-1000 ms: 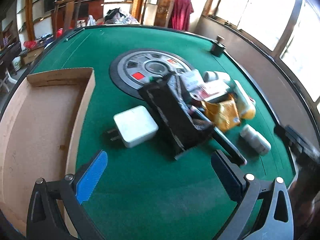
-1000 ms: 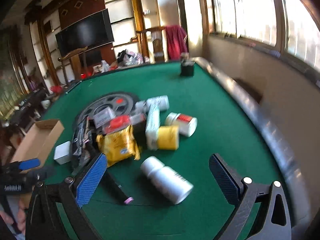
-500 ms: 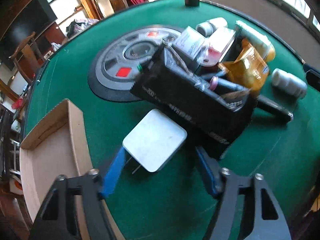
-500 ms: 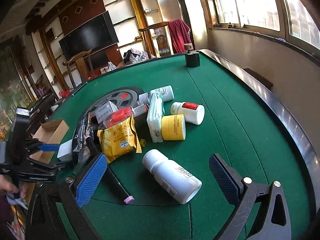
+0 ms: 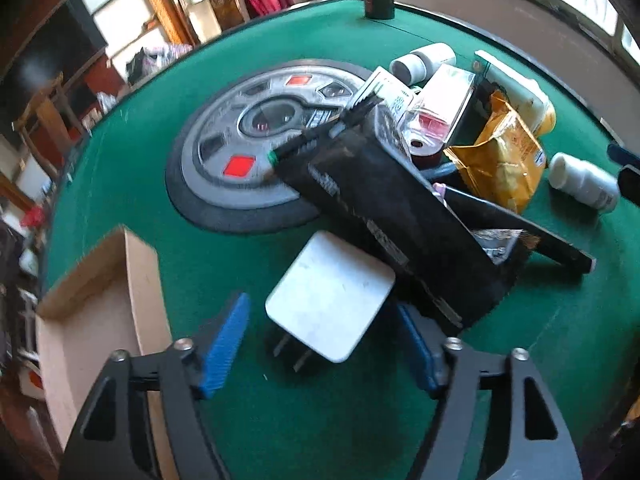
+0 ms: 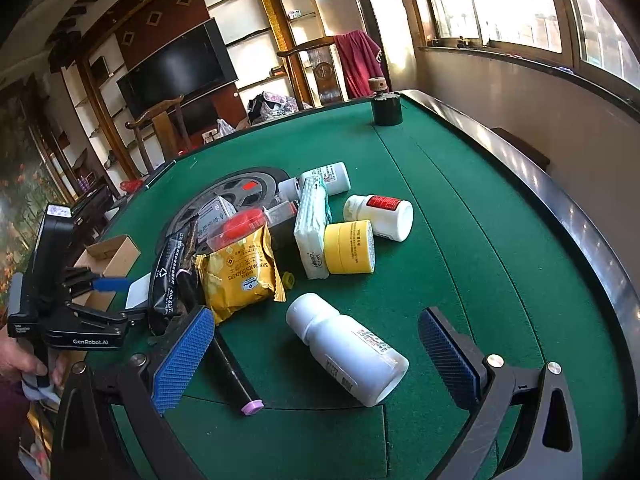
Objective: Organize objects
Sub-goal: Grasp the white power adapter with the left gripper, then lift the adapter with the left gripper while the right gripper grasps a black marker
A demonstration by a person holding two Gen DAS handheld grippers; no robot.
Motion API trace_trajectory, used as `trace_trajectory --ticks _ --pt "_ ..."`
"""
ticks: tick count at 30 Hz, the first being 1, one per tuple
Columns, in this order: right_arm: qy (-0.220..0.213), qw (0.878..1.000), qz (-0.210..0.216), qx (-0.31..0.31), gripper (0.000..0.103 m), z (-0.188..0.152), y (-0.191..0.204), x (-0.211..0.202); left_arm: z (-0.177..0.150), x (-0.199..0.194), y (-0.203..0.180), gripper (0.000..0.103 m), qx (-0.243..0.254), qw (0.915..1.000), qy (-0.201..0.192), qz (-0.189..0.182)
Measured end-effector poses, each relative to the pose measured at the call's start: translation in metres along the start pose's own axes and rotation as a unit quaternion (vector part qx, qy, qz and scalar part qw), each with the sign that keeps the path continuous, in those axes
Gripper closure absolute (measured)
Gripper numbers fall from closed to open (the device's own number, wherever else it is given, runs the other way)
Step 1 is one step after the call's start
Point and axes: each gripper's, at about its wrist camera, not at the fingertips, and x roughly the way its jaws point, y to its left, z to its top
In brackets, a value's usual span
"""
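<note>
A white plug charger (image 5: 328, 292) lies flat on the green felt, prongs toward me. My left gripper (image 5: 320, 308) straddles it from above. Its jaws are opening, and the blue pads (image 5: 226, 344) stand clear of the charger's sides. A black pouch (image 5: 392, 220) leans against the charger's far right corner. In the right wrist view, my right gripper (image 6: 316, 316) is open wide over a white pill bottle (image 6: 348, 348) lying on its side, without touching it. The left gripper (image 6: 120, 298) shows at the left there, held by a hand.
An open cardboard box (image 5: 100, 320) sits left of the charger. A pile holds a yellow cracker packet (image 6: 240, 268), a tissue pack (image 6: 312, 224), a yellow jar (image 6: 348, 246), a red-labelled bottle (image 6: 380, 212) and a black pen (image 6: 236, 372). A grey disc (image 5: 248, 148) is set in the table.
My left gripper dropped toward the charger and rolled, its jaws narrowing around it and then widening again. The right gripper sank slightly toward the white bottle.
</note>
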Motion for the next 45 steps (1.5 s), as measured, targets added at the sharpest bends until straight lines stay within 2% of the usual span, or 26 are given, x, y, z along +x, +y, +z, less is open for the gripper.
trace_trajectory --ticks 2,6,8,9,11,20,23,25,26,27,28,33,39,42,43,44,45 --pt "0.003 1.0 -0.001 0.0 0.0 0.0 0.0 0.001 0.005 0.001 -0.005 0.025 0.019 0.9997 -0.003 0.013" --pt "0.004 1.0 -0.003 0.0 0.0 -0.001 0.0 0.002 0.011 0.005 -0.005 0.023 0.011 0.9998 -0.007 0.014" --pt "0.004 1.0 -0.005 -0.001 0.0 -0.001 0.001 0.002 0.012 0.006 -0.003 0.023 -0.008 0.9999 -0.009 0.012" --pt "0.005 1.0 -0.006 -0.001 0.0 -0.001 0.001 0.003 0.011 0.006 -0.002 0.027 -0.019 0.9997 -0.007 0.01" --pt "0.006 1.0 -0.008 -0.001 0.0 -0.001 0.002 0.003 0.008 0.005 0.002 0.042 -0.066 0.9975 -0.001 -0.022" --pt "0.008 1.0 -0.008 -0.003 0.0 -0.001 0.003 0.003 -0.034 -0.019 -0.028 0.041 -0.168 0.9855 0.014 -0.022" --pt "0.006 1.0 -0.007 -0.006 0.0 -0.002 0.004 0.001 -0.034 -0.022 -0.029 0.031 -0.177 0.9842 0.003 0.001" --pt "0.004 1.0 -0.009 -0.009 0.0 -0.002 0.005 0.0 -0.036 -0.024 -0.028 0.031 -0.19 0.9818 -0.006 -0.006" --pt "0.004 1.0 -0.009 -0.01 0.0 -0.002 0.005 0.0 -0.038 -0.027 -0.029 0.031 -0.186 0.9824 -0.012 -0.007" --pt "0.006 1.0 -0.008 -0.012 0.0 -0.002 0.006 0.0 -0.04 -0.028 -0.029 0.04 -0.183 0.9829 -0.016 -0.009" --pt "0.009 1.0 -0.007 -0.014 0.0 -0.002 0.006 0.0 -0.043 -0.032 -0.031 0.042 -0.179 0.9835 -0.02 -0.012" --pt "0.034 0.999 -0.005 -0.035 0.0 -0.004 0.013 0.002 -0.068 -0.048 -0.034 0.042 -0.169 0.985 -0.017 -0.033" --pt "0.078 0.987 0.015 -0.138 0.001 -0.017 0.058 0.006 -0.071 -0.046 -0.031 0.042 -0.171 0.9845 -0.026 -0.032" --pt "0.099 0.979 0.019 -0.177 0.015 -0.024 0.077 0.012 -0.073 -0.045 -0.033 0.042 -0.165 0.9853 -0.038 -0.023" --pt "0.105 0.976 0.01 -0.189 0.023 -0.025 0.082 0.016 -0.075 -0.046 -0.032 0.042 -0.166 0.9849 -0.041 -0.027" --pt "0.113 0.973 -0.003 -0.201 0.038 -0.026 0.086 0.021 -0.077 -0.048 -0.031 0.042 -0.17 0.984 -0.043 -0.033" --pt "0.121 0.971 -0.01 -0.206 0.047 -0.026 0.087 0.025 -0.079 -0.048 -0.028 0.042 -0.175 0.9826 -0.045 -0.043"
